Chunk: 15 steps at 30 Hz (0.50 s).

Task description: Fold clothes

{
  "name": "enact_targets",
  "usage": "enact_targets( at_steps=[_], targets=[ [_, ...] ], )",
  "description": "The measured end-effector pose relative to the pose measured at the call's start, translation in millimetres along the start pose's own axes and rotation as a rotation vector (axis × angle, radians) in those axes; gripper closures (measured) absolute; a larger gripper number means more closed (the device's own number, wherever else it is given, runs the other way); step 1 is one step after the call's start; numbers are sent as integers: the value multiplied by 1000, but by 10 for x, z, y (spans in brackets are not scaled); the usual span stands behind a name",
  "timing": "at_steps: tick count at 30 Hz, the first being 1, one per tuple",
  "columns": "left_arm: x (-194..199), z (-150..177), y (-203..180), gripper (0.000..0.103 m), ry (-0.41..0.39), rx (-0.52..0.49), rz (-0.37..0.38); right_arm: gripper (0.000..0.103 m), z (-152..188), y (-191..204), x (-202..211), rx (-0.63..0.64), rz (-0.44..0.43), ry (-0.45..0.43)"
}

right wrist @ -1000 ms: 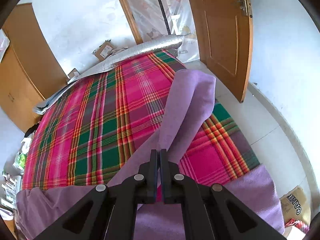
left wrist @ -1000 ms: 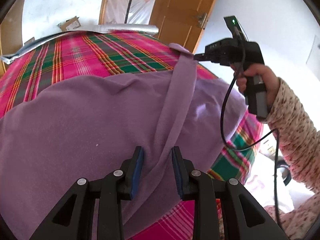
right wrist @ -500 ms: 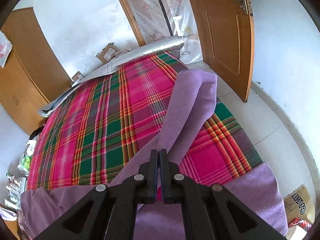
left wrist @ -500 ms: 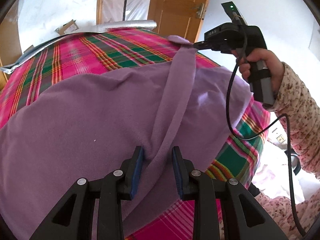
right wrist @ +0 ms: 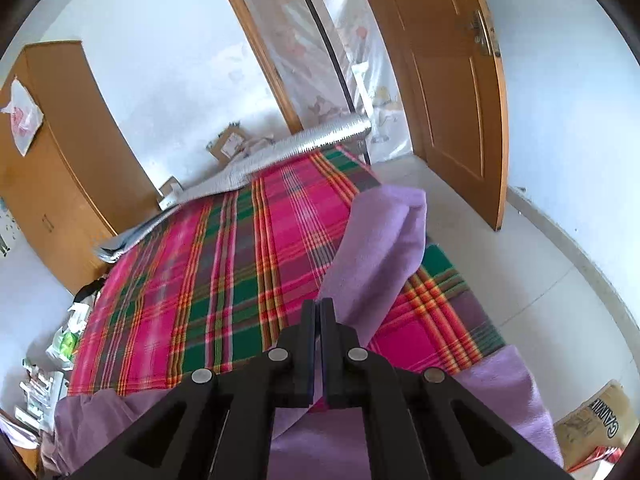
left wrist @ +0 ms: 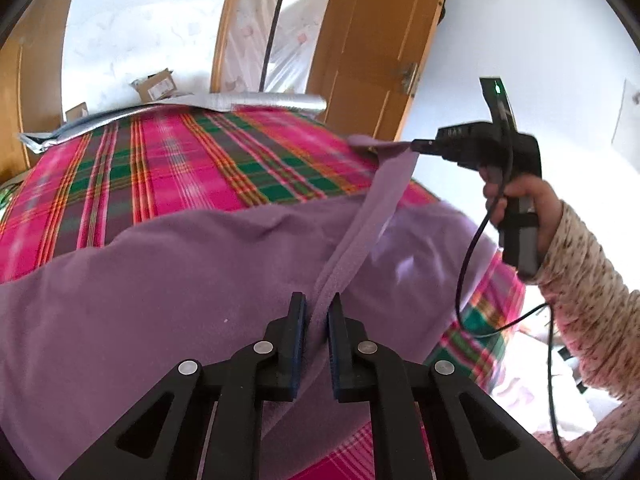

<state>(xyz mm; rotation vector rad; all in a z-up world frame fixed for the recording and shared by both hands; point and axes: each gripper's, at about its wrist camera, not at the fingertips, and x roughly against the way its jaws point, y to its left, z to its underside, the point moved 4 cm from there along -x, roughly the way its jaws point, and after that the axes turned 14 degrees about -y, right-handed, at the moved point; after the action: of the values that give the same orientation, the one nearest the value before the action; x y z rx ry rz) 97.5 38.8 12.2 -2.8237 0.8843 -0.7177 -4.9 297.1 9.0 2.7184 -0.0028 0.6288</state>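
Purple garment (left wrist: pixel 160 280): left tongs (left wrist: pixel 317 312), lower centre, have just closed on its raised fold; right tongs (right wrist: pixel 319 312) grip the far end, ready for lifting.

The right gripper (right wrist: pixel 319 312) is clamped tight on a fold of the purple cloth (right wrist: pixel 384 236), which rises from the jaws toward the far corner of the plaid bedspread (right wrist: pixel 208 280). More purple cloth lies over the bedspread's near edge. Past the bedspread's far edge lies a silver roll (right wrist: pixel 320 142), with a wooden door (right wrist: pixel 452 80) to its right and a wooden wardrobe (right wrist: pixel 60 152) to its left.
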Motion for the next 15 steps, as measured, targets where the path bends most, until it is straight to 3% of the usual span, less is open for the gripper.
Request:
enact_targets(
  at_steps=[8,15],
  targets=[
    [127,-74,-147,92,-46,-30,9,101,-208,-53,419,2,-13,-126],
    [199,27,-280,92,-26,-57,37,101,-78,-282,783,-15,7,-155]
  ],
)
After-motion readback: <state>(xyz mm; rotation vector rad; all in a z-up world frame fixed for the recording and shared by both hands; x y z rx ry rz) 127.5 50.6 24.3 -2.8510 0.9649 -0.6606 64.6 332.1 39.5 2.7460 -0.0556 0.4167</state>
